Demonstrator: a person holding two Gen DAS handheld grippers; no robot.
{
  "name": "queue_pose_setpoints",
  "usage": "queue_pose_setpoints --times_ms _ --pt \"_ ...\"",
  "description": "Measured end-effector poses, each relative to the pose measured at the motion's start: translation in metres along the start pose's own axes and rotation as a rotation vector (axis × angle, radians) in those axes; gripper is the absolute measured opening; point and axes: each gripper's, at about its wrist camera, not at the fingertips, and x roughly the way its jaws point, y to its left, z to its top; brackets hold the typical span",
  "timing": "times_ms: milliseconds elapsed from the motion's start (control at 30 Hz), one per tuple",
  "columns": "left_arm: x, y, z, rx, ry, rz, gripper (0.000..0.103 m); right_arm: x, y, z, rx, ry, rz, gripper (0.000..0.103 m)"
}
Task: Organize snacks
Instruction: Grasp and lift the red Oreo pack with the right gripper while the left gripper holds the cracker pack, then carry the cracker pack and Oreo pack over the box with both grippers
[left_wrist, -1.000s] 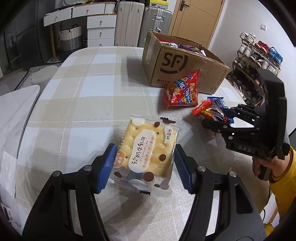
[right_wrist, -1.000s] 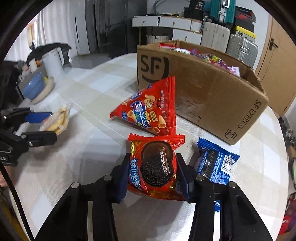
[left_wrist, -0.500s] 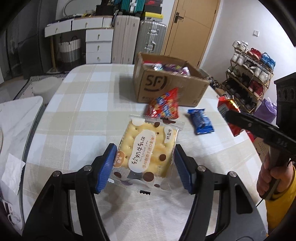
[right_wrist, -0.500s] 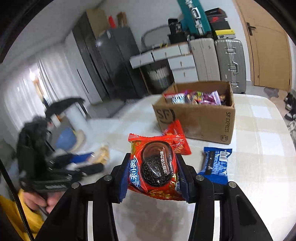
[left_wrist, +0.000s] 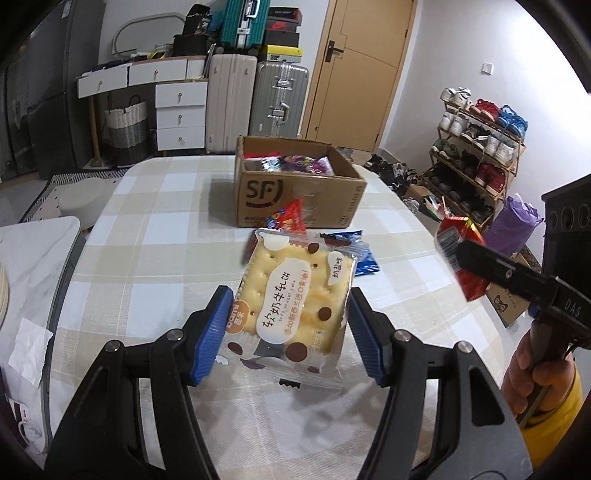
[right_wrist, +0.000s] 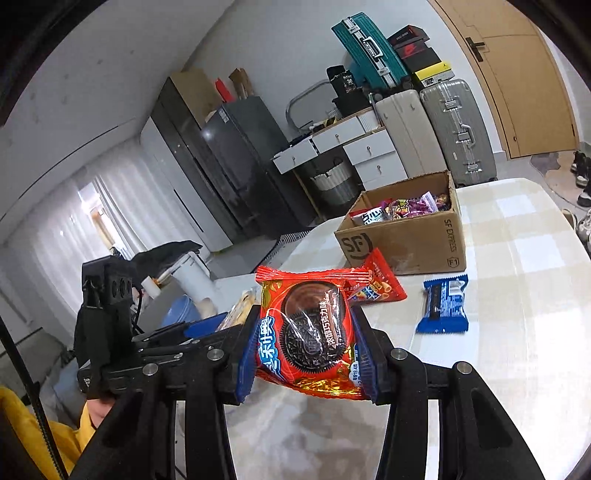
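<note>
My left gripper is shut on a clear packet of yellow crackers, held above the checked tablecloth. My right gripper is shut on a red Oreo packet, also lifted off the table. In the left wrist view the right gripper shows at the right with the red Oreo packet in it. The left gripper and the edge of its cracker packet appear left of the Oreo in the right wrist view. An open cardboard SF box holding several snacks stands at the table's far side.
A red triangular chip bag lies in front of the SF box, and a blue biscuit packet lies on the cloth to its right. Suitcases, drawers and a shoe rack stand beyond the table. A hand in a yellow sleeve grips the right tool.
Both grippers rose from table level with their packets still clamped. The box now looks farther and lower. The right view rolled and tilted, and the left gripper came in closer beside it.
</note>
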Motion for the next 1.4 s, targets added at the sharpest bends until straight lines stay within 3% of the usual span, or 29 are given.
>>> queue_pose_setpoints --times_ms 267,600,1000,1233,1400 --pt "-0.023 -0.023 0.000 0.026 -0.022 -0.009 0.060 -0.010 -0.003 -0.007 0.024 -0.014 0.009 0.046" --pt "-0.042 -0.032 0.024 0.049 -0.059 -0.030 0.060 -0.019 0.011 0.023 -0.042 -0.068 0.018 0.046" --pt "-0.042 -0.014 0.119 0.053 -0.121 -0.037 0.060 -0.009 0.024 0.114 -0.131 -0.108 0.020 0.046" --pt "0.000 0.009 0.183 0.026 -0.086 -0.027 0.060 0.030 0.014 0.172 -0.172 -0.079 -0.025 0.046" --pt "0.054 0.025 0.226 -0.007 -0.033 -0.013 0.060 0.067 -0.009 0.204 -0.163 -0.045 -0.069 0.046"
